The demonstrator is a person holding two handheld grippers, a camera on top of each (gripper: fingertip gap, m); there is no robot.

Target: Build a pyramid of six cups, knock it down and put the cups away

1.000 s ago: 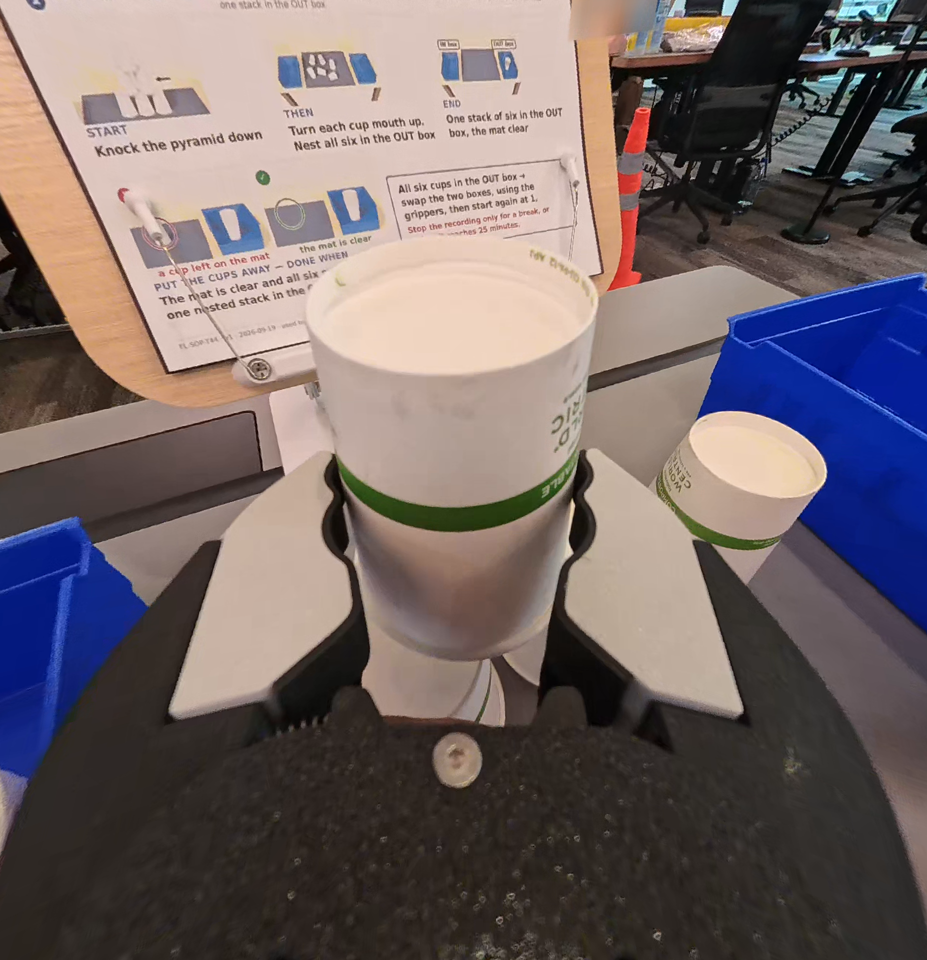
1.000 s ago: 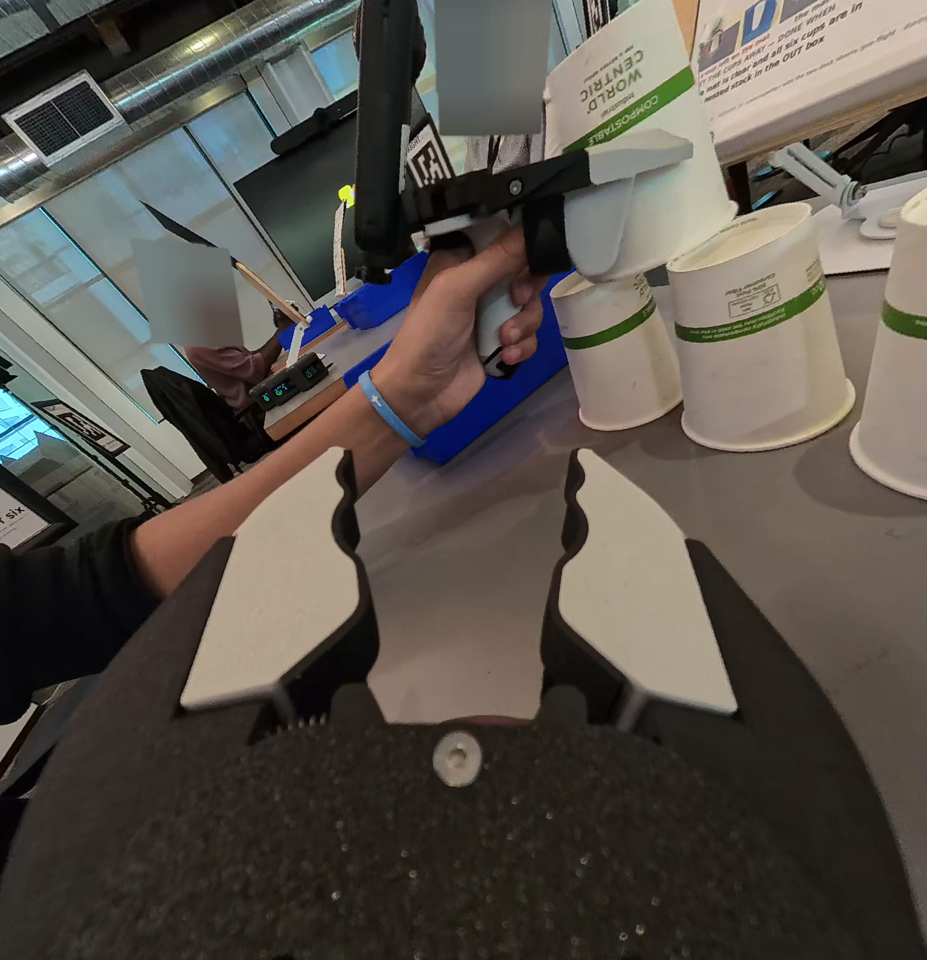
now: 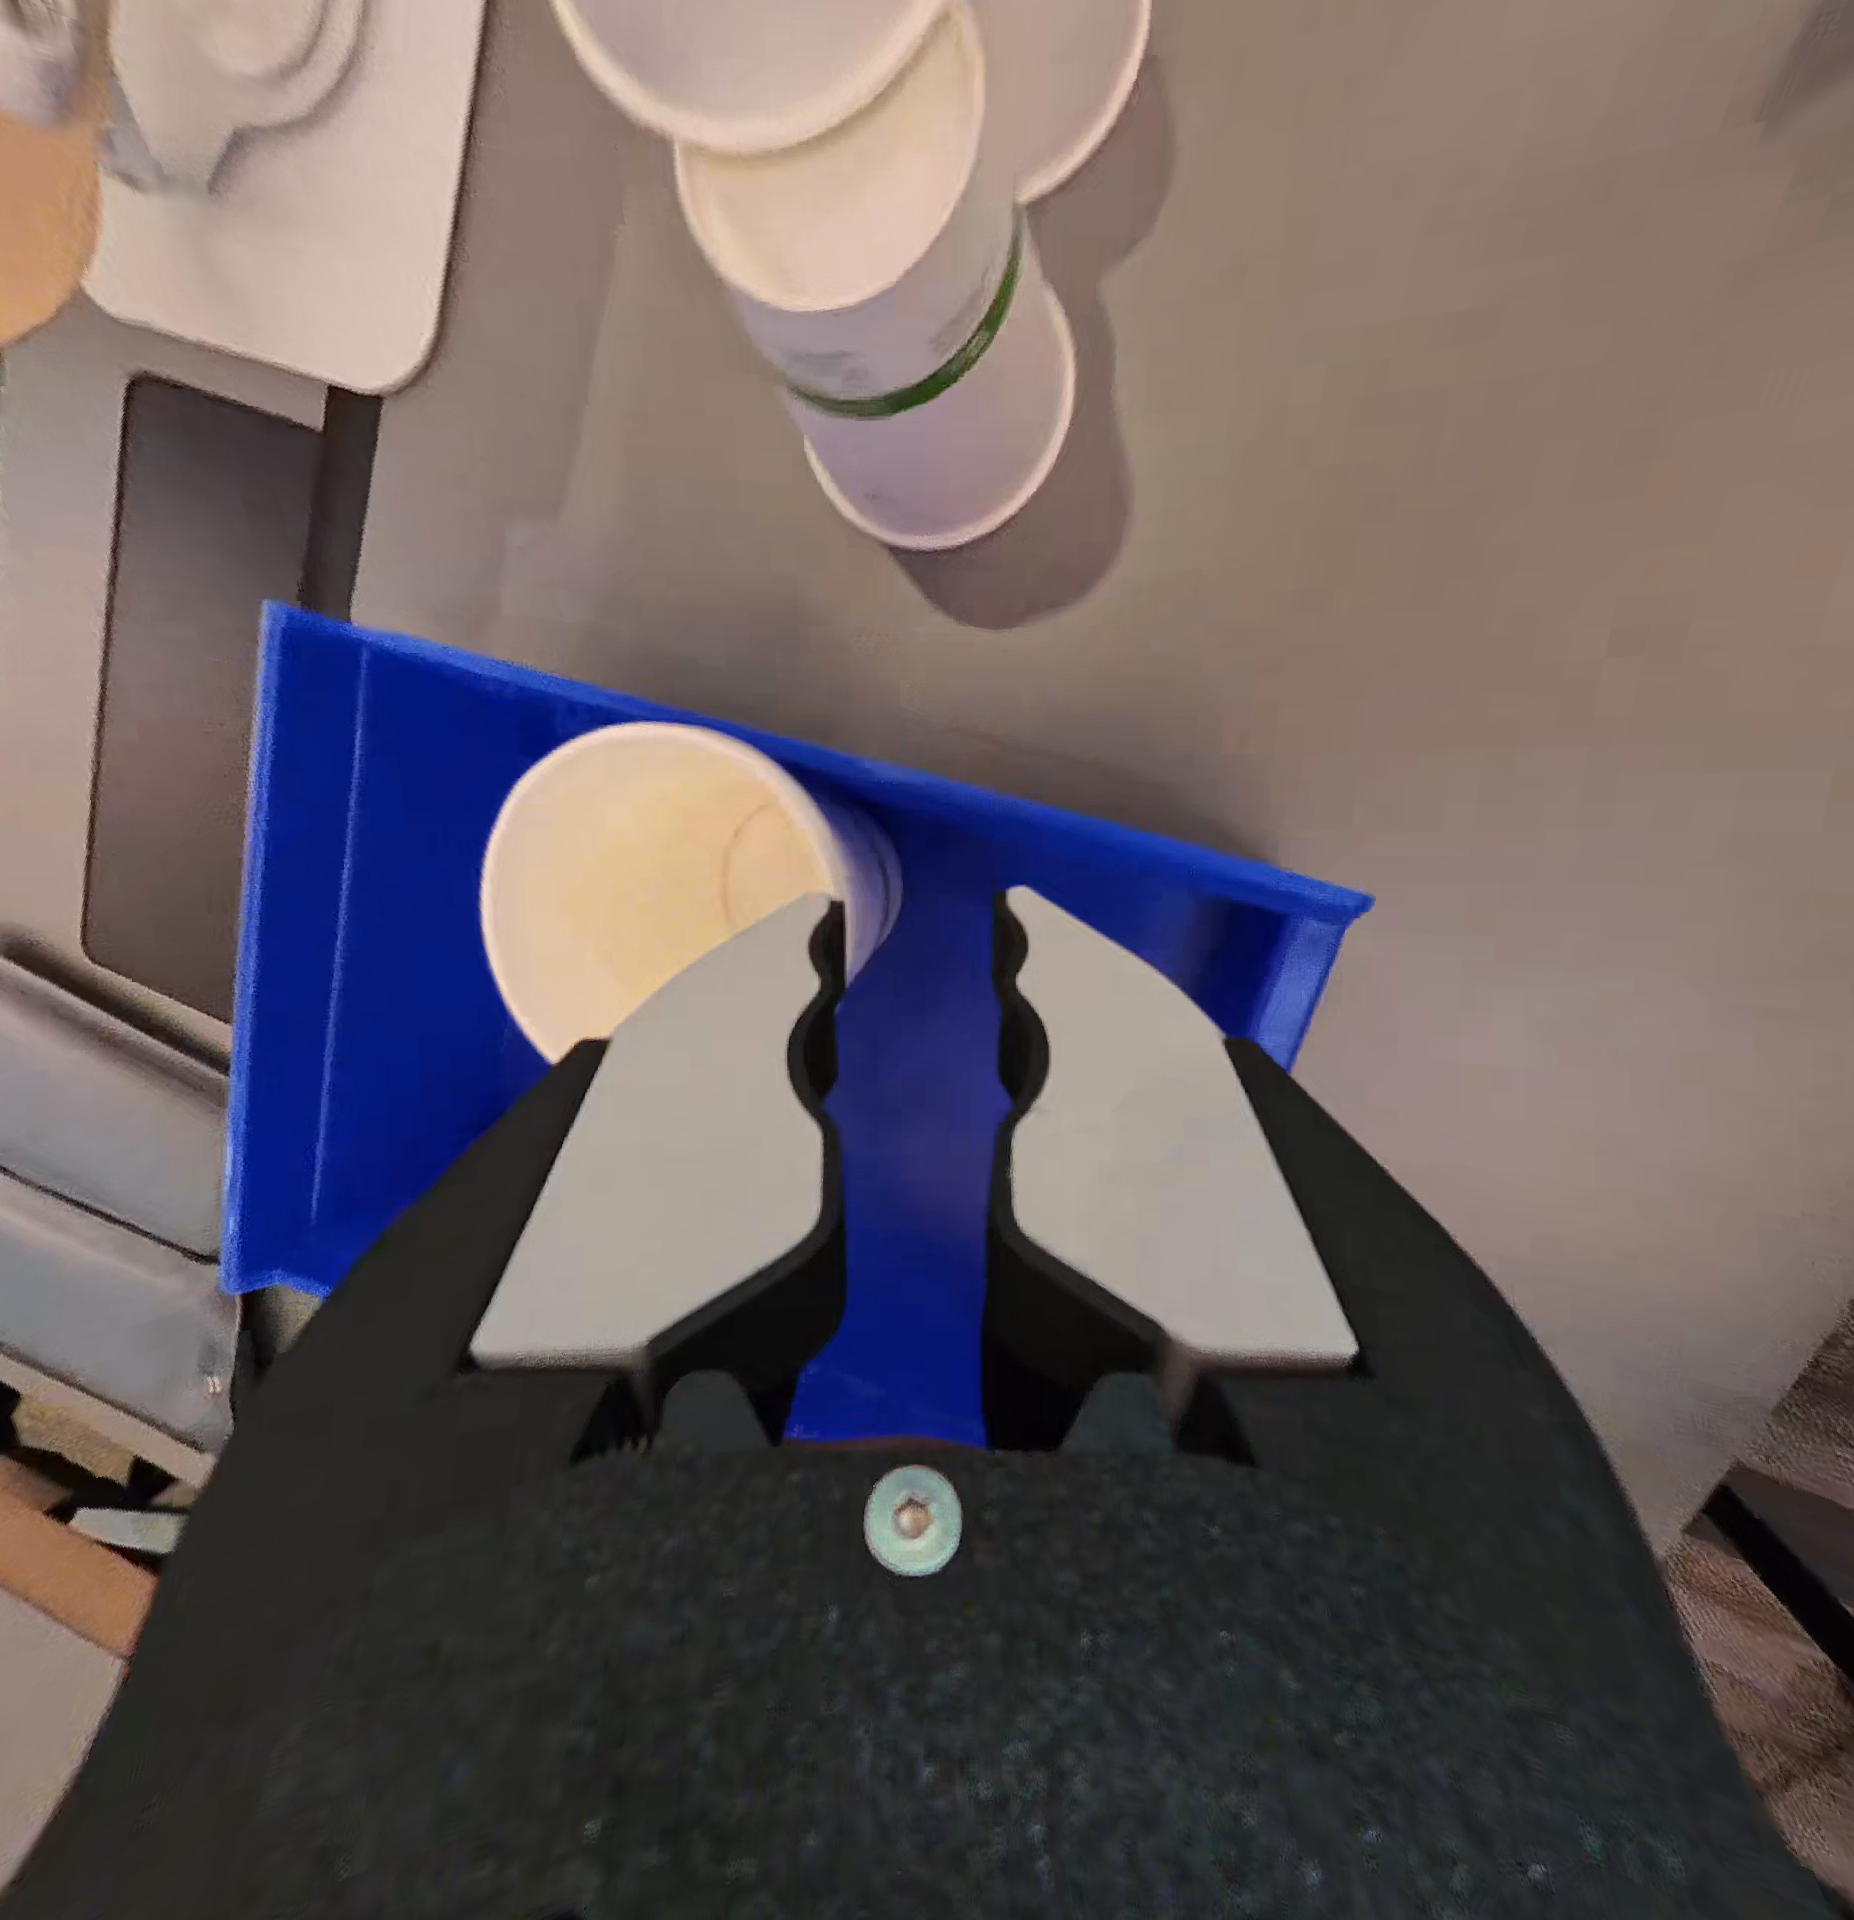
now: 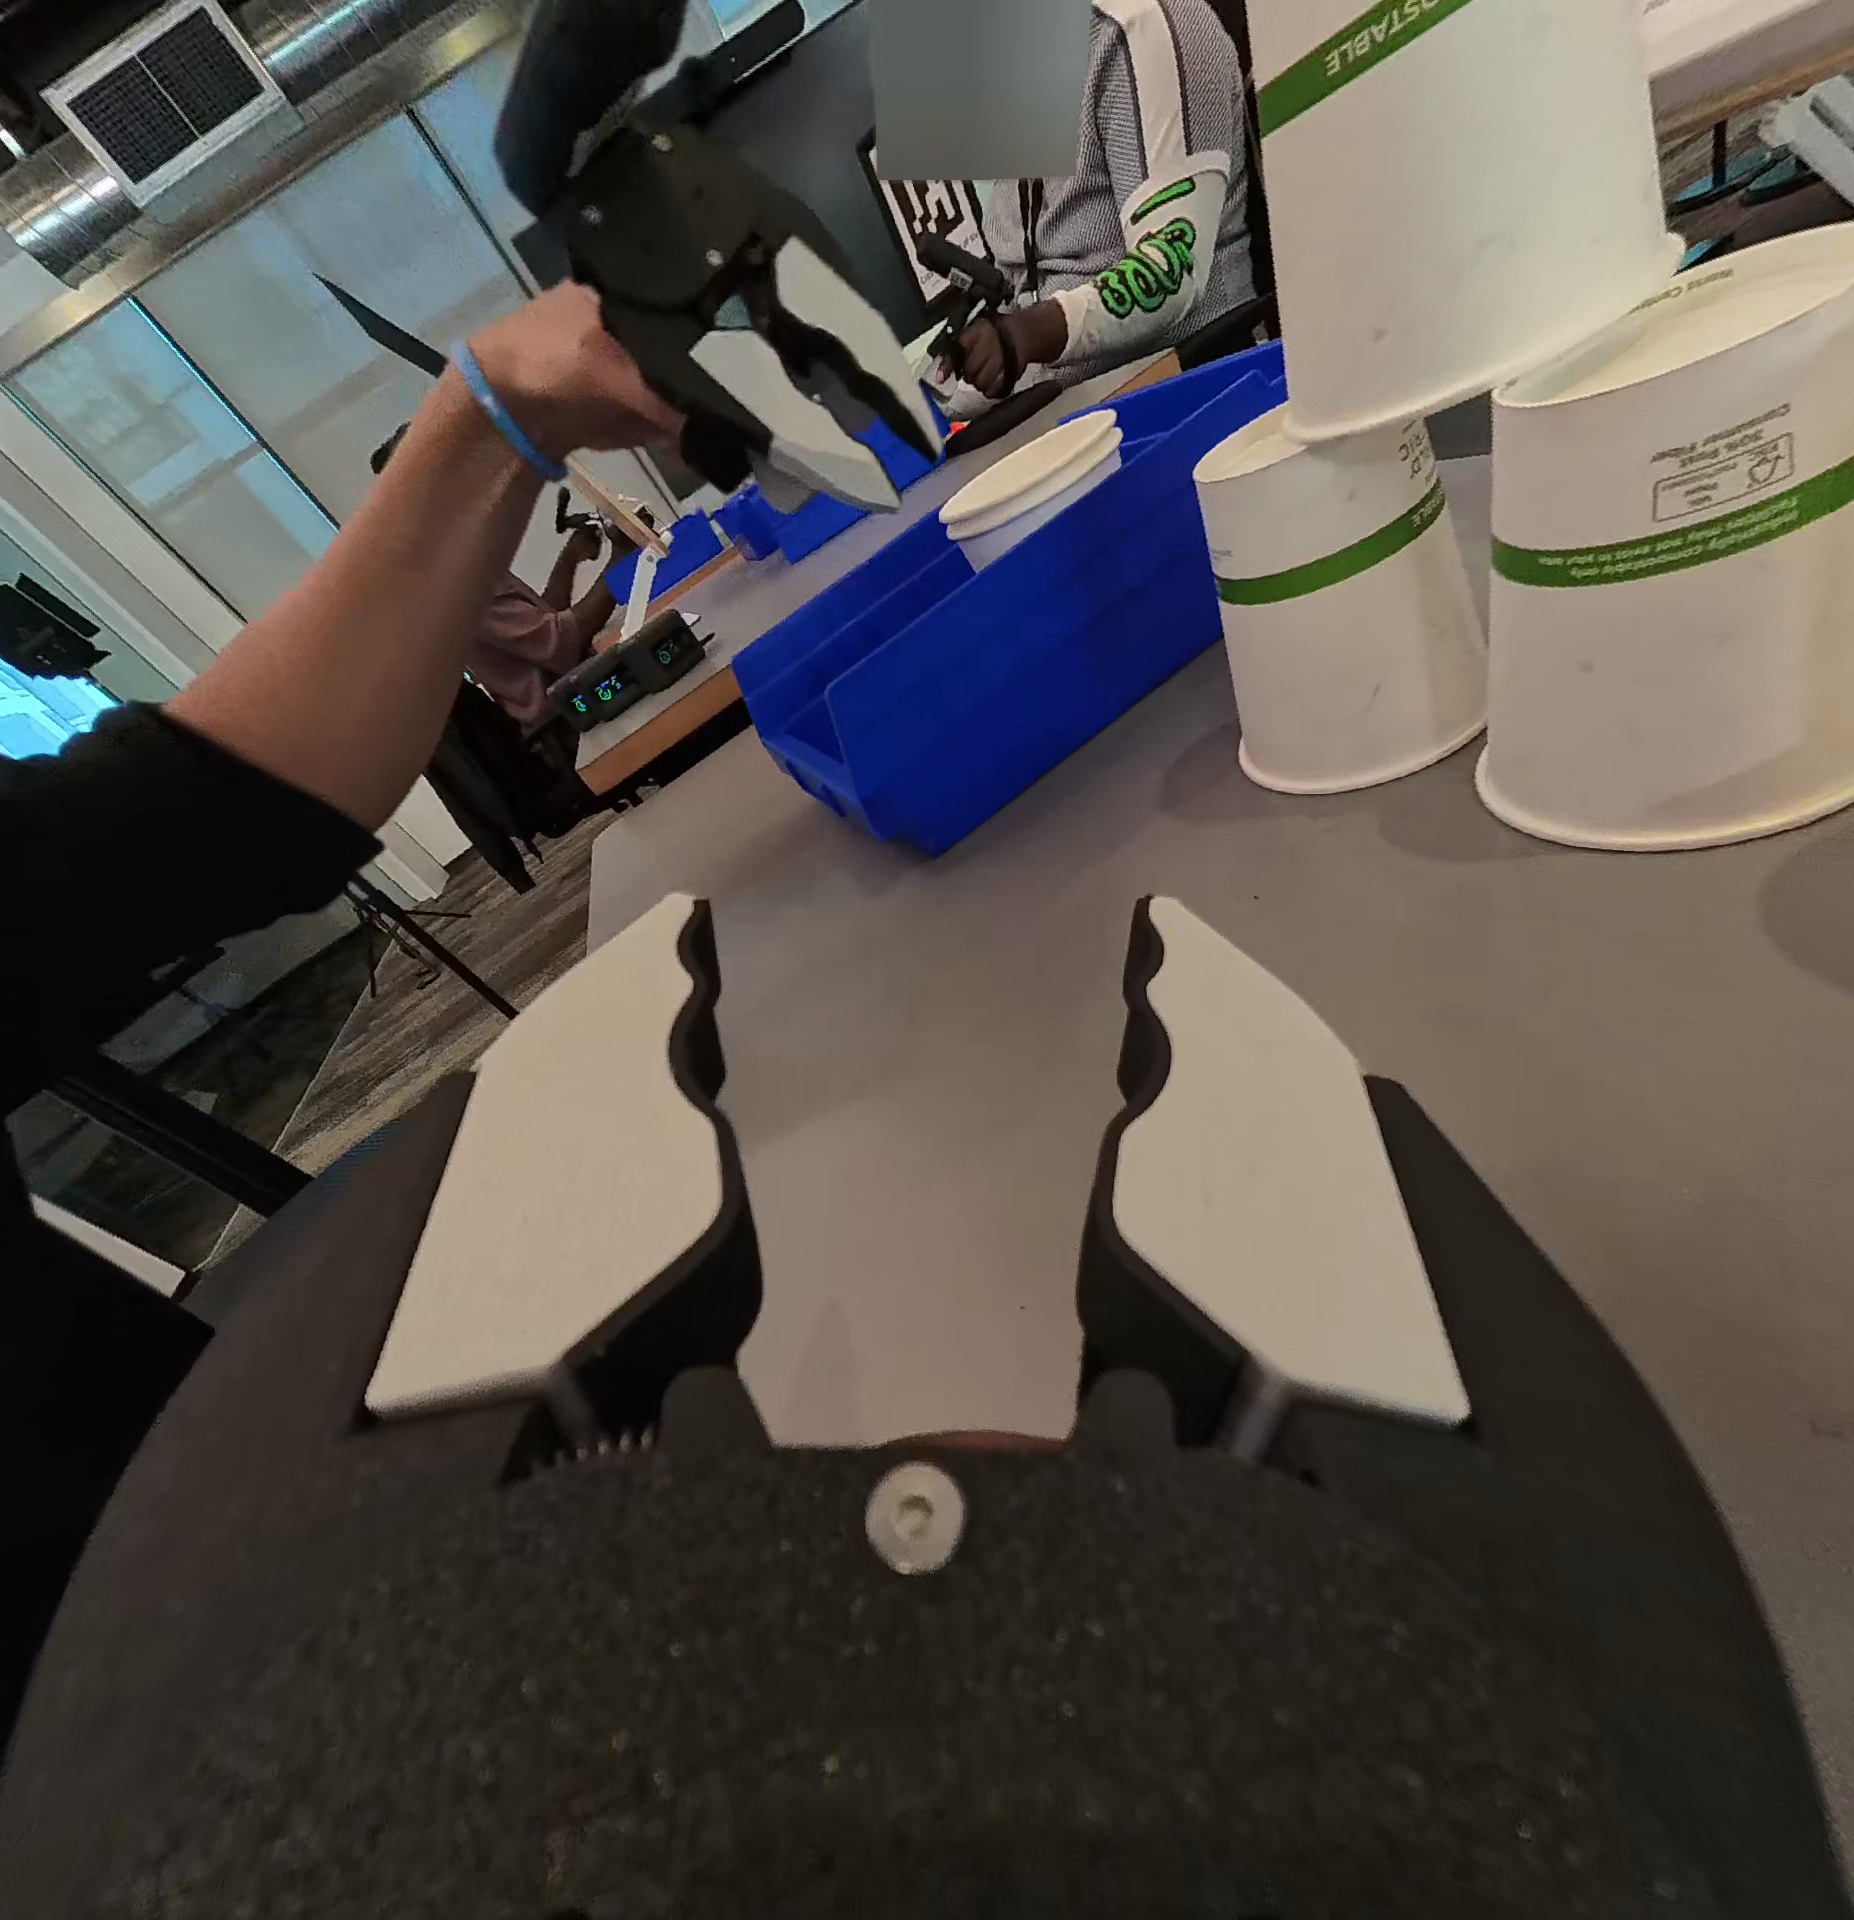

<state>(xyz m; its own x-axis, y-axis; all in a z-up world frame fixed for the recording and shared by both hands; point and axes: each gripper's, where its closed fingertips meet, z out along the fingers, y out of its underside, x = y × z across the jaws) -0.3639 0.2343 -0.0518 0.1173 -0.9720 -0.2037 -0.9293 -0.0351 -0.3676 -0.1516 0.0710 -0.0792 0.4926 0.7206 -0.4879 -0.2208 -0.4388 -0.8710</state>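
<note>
While held apart over grey table [image 4: 902,1143], right gripper [image 4: 918,966] grips nothing: flat pale fingers [image 4: 580,1174] with wavy black inner edges, rough black foam body behind. Beyond and left of those jaws, blue plastic bin [image 4: 985,675], straight-walled and glossy, with one white paper cup [image 4: 1037,488] inside, mouth up, rim round. Beyond and right, upturned cups on the table: near one [image 4: 1692,603] broad, tapered, with green band and printed label; smaller-looking one [image 4: 1338,623] just beside it, also green-banded; third [image 4: 1453,197] perched on both, lettered green stripe across it. Writing on all left unread.

Seen from above, left gripper [image 3: 918,904] pointed down into bin [image 3: 383,935], jaws a narrow gap apart, empty. Just left of that gap, bin cup [image 3: 632,873] partly behind left finger, cream inside, smooth. Beyond the jaws, pyramid cups [image 3: 881,270] blurred, flat round bases up. Same gripper [image 4: 819,416] high over bin in right view, held by hand [image 4: 559,364] with blue wristband [image 4: 507,410].
</note>
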